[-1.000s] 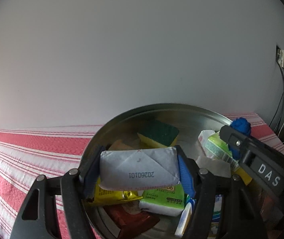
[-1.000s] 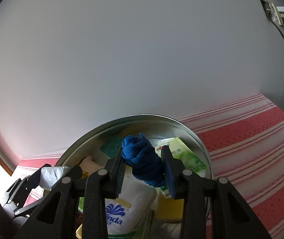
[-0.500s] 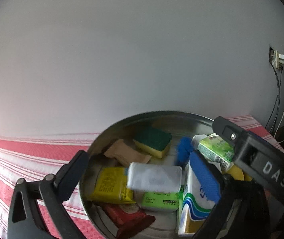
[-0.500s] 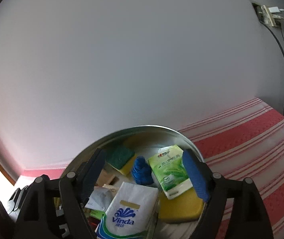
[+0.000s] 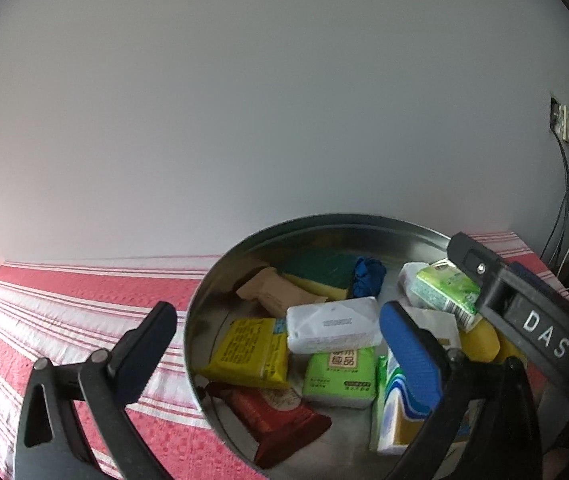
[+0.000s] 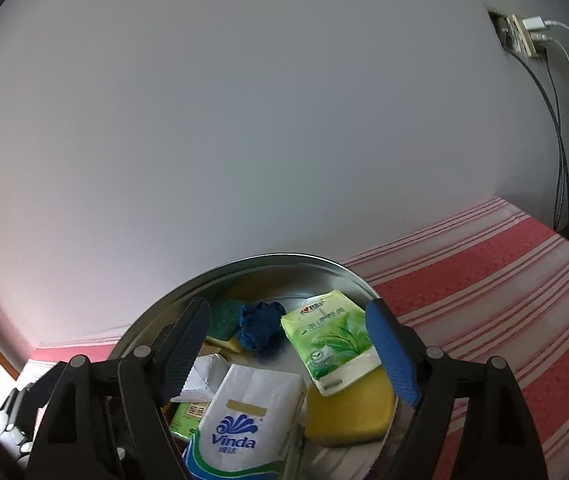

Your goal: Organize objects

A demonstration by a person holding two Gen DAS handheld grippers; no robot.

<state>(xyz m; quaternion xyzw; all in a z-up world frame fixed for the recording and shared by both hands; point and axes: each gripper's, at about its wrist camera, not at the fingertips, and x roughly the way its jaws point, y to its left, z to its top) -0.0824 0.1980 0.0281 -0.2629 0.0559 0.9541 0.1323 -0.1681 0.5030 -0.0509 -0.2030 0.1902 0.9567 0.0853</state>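
Both releases look finished inside the round steel basin [image 5: 220, 280] on the red striped cloth [image 5: 84, 292], so the wide, empty left gripper [image 5: 276, 340] and right gripper [image 6: 288, 344], jaws just opened, should lift clear of the white tissue packet [image 5: 332, 324] at centre and the blue knotted cord [image 6: 260, 324] toward twelve o'clock.

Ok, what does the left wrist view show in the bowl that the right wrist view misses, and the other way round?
Left wrist only: the yellow packet, the red wrapper and the brown packet.

Right wrist only: the whole face of the Vinda tissue pack and most of the yellow sponge.

Both: the metal bowl, blue cloth ball, green-topped sponge, green tea tissue pack and white pack.
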